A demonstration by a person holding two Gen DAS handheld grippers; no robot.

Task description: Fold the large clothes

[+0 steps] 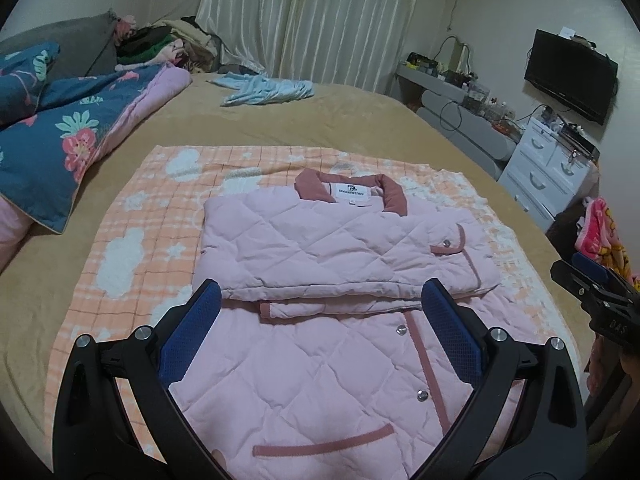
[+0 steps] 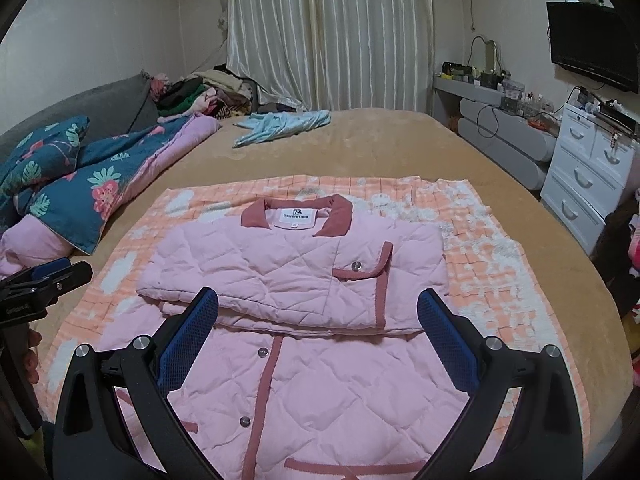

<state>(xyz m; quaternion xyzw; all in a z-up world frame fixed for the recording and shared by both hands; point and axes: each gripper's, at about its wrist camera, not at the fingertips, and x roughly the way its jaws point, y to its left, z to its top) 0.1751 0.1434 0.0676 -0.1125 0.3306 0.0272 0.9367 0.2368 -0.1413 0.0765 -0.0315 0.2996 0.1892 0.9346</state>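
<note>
A pink quilted jacket (image 1: 320, 264) with dark pink trim and collar lies on an orange checked blanket (image 1: 132, 216) on the bed. Its sleeves are folded across the chest. It also shows in the right wrist view (image 2: 304, 276). My left gripper (image 1: 322, 294) is open and empty, hovering over the jacket's lower half. My right gripper (image 2: 318, 300) is open and empty over the same part. Each gripper shows at the edge of the other's view: the right one (image 1: 600, 296) and the left one (image 2: 48, 280).
The tan bed (image 1: 340, 120) holds a blue floral quilt (image 1: 60, 128) at the left and a light blue garment (image 1: 268, 90) at the back. A clothes pile (image 1: 160, 44) sits by the curtains. White drawers (image 1: 548, 168) and a TV (image 1: 568, 76) stand at the right.
</note>
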